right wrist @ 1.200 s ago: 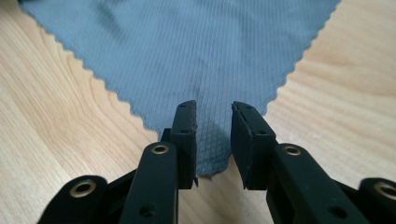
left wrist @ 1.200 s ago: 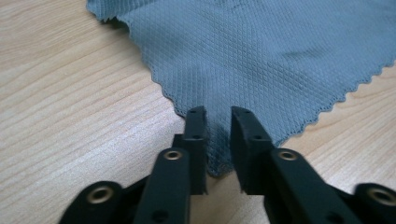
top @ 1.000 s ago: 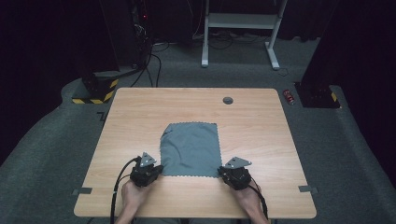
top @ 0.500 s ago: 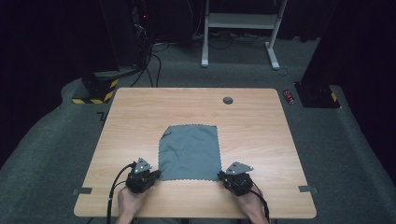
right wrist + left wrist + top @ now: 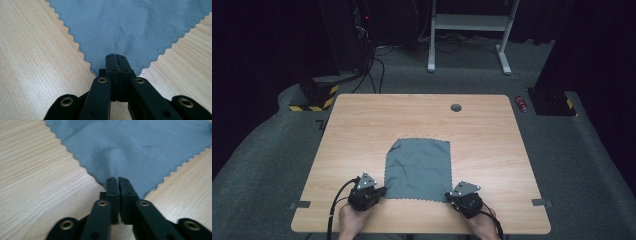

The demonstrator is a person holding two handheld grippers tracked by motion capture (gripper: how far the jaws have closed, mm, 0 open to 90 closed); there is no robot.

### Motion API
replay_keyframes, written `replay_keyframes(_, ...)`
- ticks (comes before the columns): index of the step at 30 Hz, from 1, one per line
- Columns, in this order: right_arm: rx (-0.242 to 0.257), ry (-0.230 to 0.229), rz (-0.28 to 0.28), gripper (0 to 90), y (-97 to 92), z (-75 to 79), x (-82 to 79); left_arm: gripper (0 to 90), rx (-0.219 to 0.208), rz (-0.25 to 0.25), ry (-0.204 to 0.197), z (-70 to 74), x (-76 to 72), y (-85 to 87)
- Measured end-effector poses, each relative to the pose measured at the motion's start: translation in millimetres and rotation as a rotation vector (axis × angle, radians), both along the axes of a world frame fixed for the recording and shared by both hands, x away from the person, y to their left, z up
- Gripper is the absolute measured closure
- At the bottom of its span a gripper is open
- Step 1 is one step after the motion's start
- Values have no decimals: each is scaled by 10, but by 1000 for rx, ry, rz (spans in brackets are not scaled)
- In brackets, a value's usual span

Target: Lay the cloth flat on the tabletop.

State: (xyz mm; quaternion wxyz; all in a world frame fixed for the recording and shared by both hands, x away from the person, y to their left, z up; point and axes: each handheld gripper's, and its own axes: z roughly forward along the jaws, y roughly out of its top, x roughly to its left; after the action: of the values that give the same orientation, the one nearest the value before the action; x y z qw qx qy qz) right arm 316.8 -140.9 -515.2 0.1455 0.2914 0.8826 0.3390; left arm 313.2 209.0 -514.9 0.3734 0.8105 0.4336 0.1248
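A grey cloth with zigzag edges lies flat on the wooden table, a little nearer the front edge than the middle. My left gripper holds its near left corner. In the left gripper view the jaws pinch that corner of the cloth, which puckers into a ridge; they have just been opening a little. My right gripper is at the near right corner. Its jaws have just been closing and now press together on the cloth.
A small round grommet sits near the table's far edge. Bare wood lies on both sides of the cloth. Beyond the table on the floor stand a white desk frame, cables and a red can.
Both hands have drawn back toward the table's front edge, and the cloth has slid with them. Its near edge now lies closer to the front edge.
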Motion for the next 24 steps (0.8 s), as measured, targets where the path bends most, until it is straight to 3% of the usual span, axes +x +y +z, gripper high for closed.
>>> replay_keyframes(1,0,0,0,855,0,0,0,790,0,0,0,0,0,0)
replay_keyframes(3,30,-15,-60,775,-10,8,105,712,-24,20,-18,60,58,-2)
replay_keyframes(4,30,-15,-60,775,-10,8,105,712,-22,34,-35,96,108,-3)
replay_keyframes(5,53,-31,-96,725,13,23,230,625,-20,53,-52,126,167,-13)
replay_keyframes(6,61,-39,-117,712,34,29,299,601,-14,72,-56,164,334,-36)
replay_keyframes(7,61,-39,-117,712,34,29,299,590,-14,72,-56,164,334,-36)
replay_keyframes(9,79,-32,-139,709,111,28,485,586,-35,72,-47,179,509,-63)
replay_keyframes(11,86,-26,-145,708,155,-1,563,579,-34,64,-37,188,745,-147)
replay_keyframes(14,77,-19,-150,696,191,-43,599,561,-28,47,-40,192,865,-227)
replay_keyframes(16,91,-19,-158,689,201,-75,601,555,9,34,-43,184,984,-318)
replay_keyframes(17,99,-16,-162,685,194,-80,598,547,51,25,-50,168,1103,-394)
replay_keyframes(18,99,-16,-162,685,194,-80,598,545,51,25,-50,168,1103,-394)
replay_keyframes(20,102,-14,-159,678,191,-82,602,542,63,34,-38,128,1277,-458)
replay_keyframes(22,93,-21,-157,675,200,-82,595,542,67,42,-36,113,1329,-473)
replay_keyframes(24,79,-37,-154,679,218,-83,578,544,53,65,-35,49,1437,-485)
